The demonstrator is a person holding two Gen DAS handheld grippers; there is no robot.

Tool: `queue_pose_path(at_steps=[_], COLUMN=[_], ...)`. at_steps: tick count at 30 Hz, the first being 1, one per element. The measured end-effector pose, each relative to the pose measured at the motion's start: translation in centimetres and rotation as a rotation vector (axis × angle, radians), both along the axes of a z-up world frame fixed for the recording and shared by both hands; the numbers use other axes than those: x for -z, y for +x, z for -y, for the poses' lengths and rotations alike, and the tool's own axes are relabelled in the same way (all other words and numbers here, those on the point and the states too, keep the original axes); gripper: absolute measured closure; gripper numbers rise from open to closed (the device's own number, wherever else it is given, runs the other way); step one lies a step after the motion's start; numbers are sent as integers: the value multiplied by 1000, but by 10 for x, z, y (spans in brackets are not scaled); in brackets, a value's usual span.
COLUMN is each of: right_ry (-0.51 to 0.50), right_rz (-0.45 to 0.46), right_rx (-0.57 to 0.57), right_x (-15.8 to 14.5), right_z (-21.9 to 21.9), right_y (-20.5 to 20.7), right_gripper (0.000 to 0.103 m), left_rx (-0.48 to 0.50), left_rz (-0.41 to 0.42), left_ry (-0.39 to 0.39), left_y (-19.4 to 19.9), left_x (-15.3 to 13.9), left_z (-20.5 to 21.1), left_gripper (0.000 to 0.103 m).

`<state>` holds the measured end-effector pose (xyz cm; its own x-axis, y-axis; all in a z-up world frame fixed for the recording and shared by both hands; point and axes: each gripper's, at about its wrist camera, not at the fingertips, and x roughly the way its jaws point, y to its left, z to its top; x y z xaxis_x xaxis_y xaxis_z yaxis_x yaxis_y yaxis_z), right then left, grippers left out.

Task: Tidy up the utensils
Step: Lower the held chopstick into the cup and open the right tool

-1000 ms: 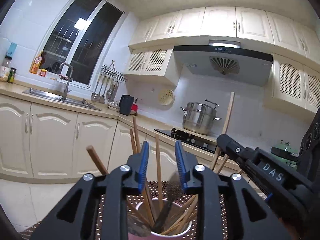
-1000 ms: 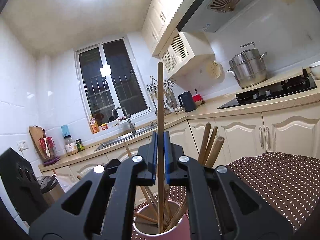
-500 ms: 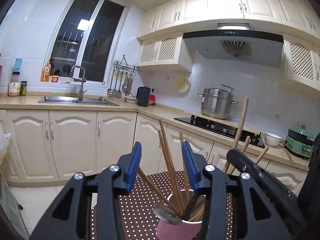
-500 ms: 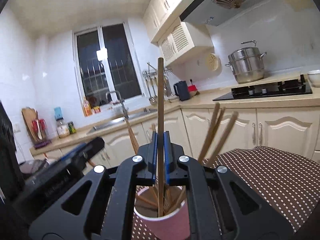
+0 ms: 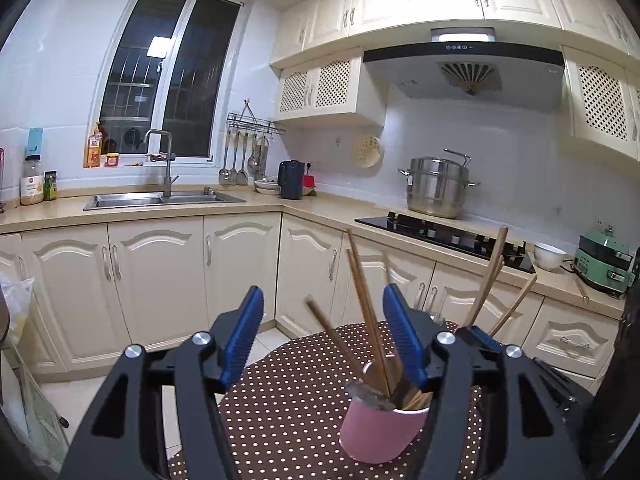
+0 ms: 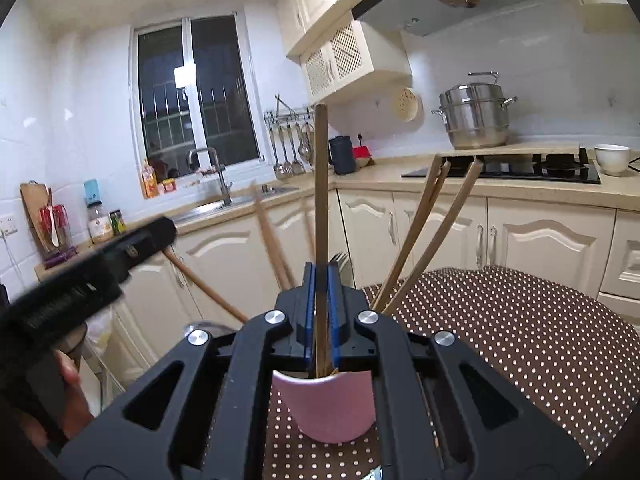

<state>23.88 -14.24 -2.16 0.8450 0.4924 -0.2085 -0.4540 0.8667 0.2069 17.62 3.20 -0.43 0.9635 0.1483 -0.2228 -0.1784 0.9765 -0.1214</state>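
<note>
In a cream-cabinet kitchen, the right gripper's (image 6: 321, 312) blue fingers (image 6: 308, 312) clench a long upright wooden chopstick (image 6: 321, 184) over the pink cylindrical cup (image 6: 326, 408) of wooden utensils on the brown polka-dot surface (image 6: 520, 336), while the left gripper's (image 5: 322, 336) fingers (image 5: 242, 336) are spread, empty, before that cup.

The left tool (image 5: 323, 338) is held level with its two blue-padded fingers (image 5: 243, 336) spread wide apart, and nothing is gripped between them. The right tool (image 6: 321, 312) is held with its blue pads pressed together on a thin upright stick, the black finger arms being drawn in close on either side. In the right wrist view the left tool's black body (image 6: 80, 276) is seen at the left edge, gripped by a bare hand (image 6: 70, 396) from below.
</note>
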Motion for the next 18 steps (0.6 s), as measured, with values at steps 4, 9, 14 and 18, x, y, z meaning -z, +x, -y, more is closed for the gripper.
queue_pose_path(at_steps=[4, 9, 14, 18], right_ry=[-24, -25, -42, -38], right_rz=[-17, -26, -29, -29], right_rx=[10, 19, 46, 69], right_x=[4, 0, -6, -10], right_z=[-7, -10, -12, -8], right_y=[-3, -8, -16, -24], right_gripper=[96, 96, 95, 83], left_rx=[-1, -9, -9, -2], left_rz=[-23, -37, -52, -58], left_ry=[-10, -14, -28, -32], left_y=[-4, -11, -20, -28], left_x=[-2, -3, -5, -6], left_z=[-9, -18, -26, -29], left_gripper=[40, 39, 38, 37])
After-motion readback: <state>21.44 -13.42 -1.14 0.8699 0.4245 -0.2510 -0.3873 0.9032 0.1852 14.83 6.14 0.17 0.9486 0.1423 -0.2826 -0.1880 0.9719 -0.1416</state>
